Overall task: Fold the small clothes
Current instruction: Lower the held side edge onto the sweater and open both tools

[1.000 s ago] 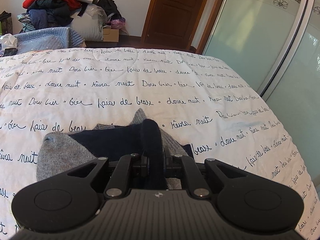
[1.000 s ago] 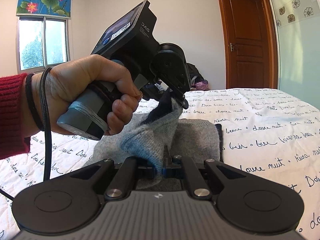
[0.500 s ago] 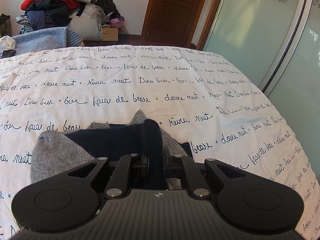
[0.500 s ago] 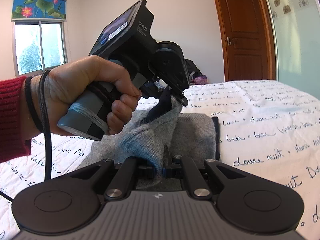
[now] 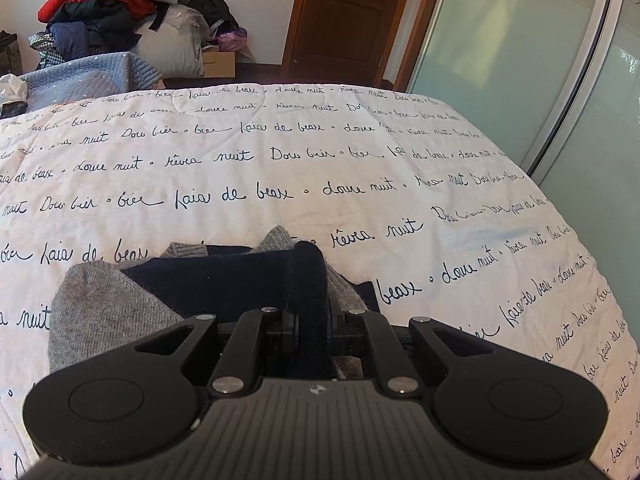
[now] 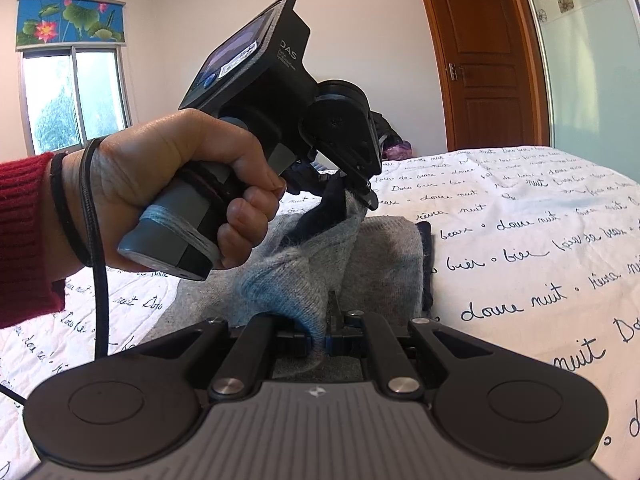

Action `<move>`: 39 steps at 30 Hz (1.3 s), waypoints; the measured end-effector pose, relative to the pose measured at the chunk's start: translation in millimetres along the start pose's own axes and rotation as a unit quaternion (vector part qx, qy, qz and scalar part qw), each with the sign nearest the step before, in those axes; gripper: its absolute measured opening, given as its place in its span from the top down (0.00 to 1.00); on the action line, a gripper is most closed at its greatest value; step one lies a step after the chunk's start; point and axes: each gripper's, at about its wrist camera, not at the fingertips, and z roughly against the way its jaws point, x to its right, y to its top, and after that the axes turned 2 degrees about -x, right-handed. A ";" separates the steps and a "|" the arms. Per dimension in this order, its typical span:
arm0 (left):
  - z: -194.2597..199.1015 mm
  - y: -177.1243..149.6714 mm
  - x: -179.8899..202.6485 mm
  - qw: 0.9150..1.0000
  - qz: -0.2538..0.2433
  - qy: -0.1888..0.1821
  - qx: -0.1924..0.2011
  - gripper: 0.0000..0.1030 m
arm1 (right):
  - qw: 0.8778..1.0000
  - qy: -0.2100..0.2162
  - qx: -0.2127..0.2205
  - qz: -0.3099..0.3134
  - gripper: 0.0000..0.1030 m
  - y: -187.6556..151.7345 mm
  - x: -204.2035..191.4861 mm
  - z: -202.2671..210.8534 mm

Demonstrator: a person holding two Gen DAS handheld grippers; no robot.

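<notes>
Mid-fold: the left tongs [image 5: 312, 320] are clenched on the navy edge of the grey garment [image 5: 104, 308], and the right tongs [image 6: 318, 340] pinch its grey fabric, lifted above the bed [image 5: 280, 168] near its near edge. Next, both grips likely need carrying across together before letting go.

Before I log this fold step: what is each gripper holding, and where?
Left gripper pinches the grey garment's navy edge; right gripper pinches a bunched grey fold.

Left claw [image 5: 310, 320] tilts downward, jaws pinched nearly together; a hand [image 6: 180, 184] grips its handle. Right claw [image 6: 320, 334] is clamped too.
</notes>
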 end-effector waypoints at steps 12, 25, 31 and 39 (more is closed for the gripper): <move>-11.6 -2.0 6.4 1.000 0.002 0.000 -0.009 0.89 | 1.000 0.000 -0.009 -0.020 0.94 -0.2 5.0 -0.2; -20.2 -3.0 8.4 1.000 0.014 -0.011 -0.005 0.88 | 0.998 0.010 -0.027 -0.060 0.94 -2.8 17.5 -4.7; -19.8 -3.4 7.8 0.999 0.024 -0.027 -0.005 0.81 | 0.996 0.013 -0.044 -0.079 0.92 -3.5 23.2 -5.1; 2.1 -4.2 13.8 0.999 0.011 -0.039 0.034 0.45 | 0.991 0.012 -0.067 -0.119 0.80 -8.7 43.1 -1.7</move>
